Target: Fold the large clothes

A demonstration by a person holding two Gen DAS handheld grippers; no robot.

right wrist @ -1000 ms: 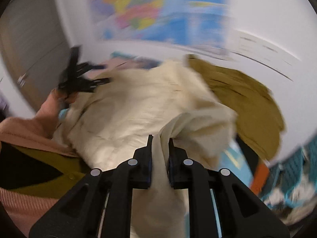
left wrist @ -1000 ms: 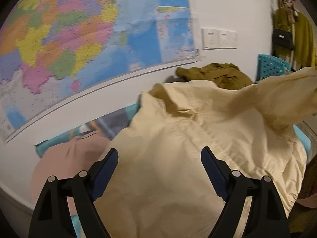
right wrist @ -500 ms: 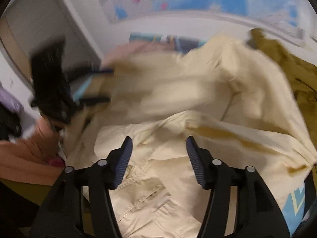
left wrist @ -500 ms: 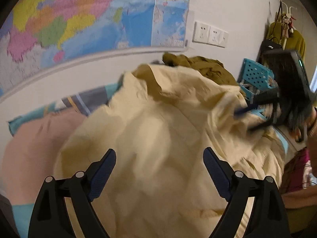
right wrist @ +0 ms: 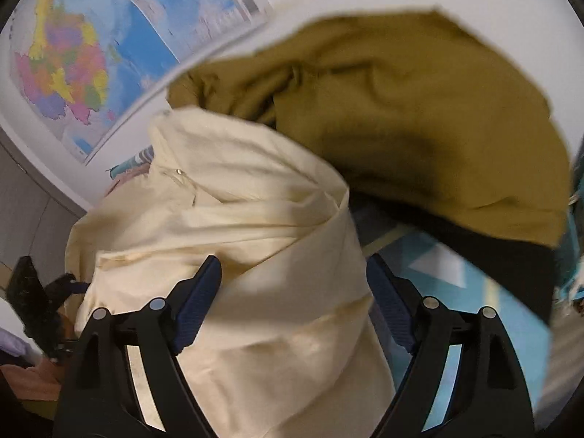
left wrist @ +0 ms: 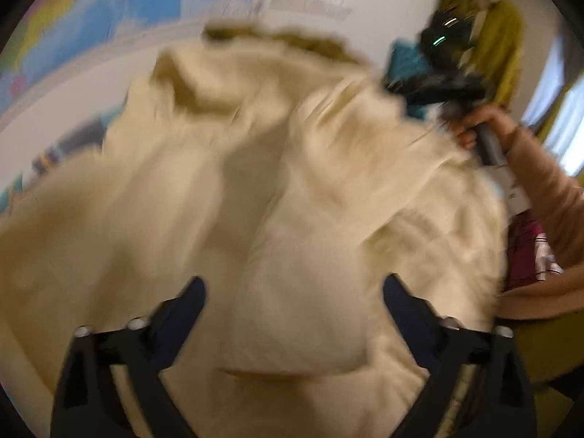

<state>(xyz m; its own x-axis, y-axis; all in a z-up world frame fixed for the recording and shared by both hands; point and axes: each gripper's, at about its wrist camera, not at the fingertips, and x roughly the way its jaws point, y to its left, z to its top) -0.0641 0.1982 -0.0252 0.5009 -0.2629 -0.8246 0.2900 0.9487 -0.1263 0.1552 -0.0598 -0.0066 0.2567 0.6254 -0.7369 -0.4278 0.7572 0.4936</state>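
Since a second ago the right gripper (right wrist: 294, 303) has let go of the fold of cream cloth it pinched and now points down over the heap, while the left gripper (left wrist: 294, 314) has dropped closer to the same cloth

Going left to right in the left wrist view, which is badly blurred: the map (left wrist: 91, 18) covers the wall at far left, the cream garment (left wrist: 273, 189) fills the middle, and at right a hand (left wrist: 481, 124) in a pink sleeve (left wrist: 547, 189) grips the other tool's handle. Cream cloth lies between the left fingers, which stand wide and are closing; the pads press on nothing. A teal basket (left wrist: 408, 62) shows at upper right, too smeared to tell what is in it

In the right wrist view the map (right wrist: 91, 54) is at left, then the cream garment (right wrist: 255, 237), bunched into a thick roll whose long axis runs from the collar end near the wall down towards the camera. Its near part sits between the right fingers, which are spreading apart and clear of the fabric. An olive garment (right wrist: 419, 116) is piled behind and to the right, touching the cream one, over a patterned blue sheet (right wrist: 474, 292)
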